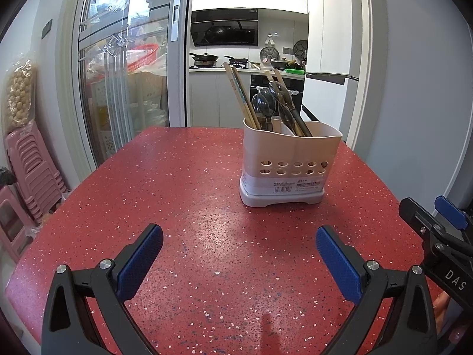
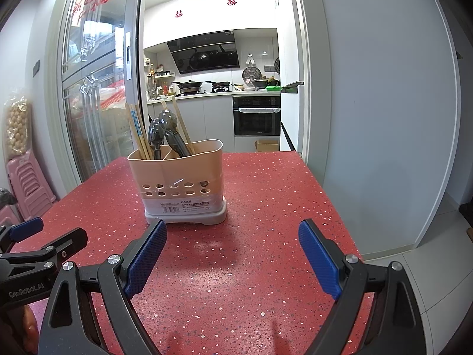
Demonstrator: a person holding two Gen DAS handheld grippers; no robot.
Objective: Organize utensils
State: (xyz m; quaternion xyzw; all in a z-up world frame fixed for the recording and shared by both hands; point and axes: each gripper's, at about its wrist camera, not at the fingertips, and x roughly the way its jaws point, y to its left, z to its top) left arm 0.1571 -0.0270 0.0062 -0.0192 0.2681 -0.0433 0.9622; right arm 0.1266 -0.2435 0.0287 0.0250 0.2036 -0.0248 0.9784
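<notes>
1. The utensil holder (image 1: 291, 159) stands near the table's (image 1: 177, 207) far edge, chopsticks (image 1: 241, 97) and spoons (image 1: 264, 105) inside.
2. The left gripper (image 1: 239, 247) and right gripper (image 2: 232, 242) gape empty at the near edge.
3. Approach one handle from above, avoiding tipping.

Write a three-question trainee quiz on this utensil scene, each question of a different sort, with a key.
1. True or false: the left gripper holds a spoon.
2. Which stand in the holder? A forks, B chopsticks and spoons, C knives.
3. What colour is the table?

Key: 1 false, both it and the right gripper are open and empty; 2 B; 3 red, speckled.
</notes>
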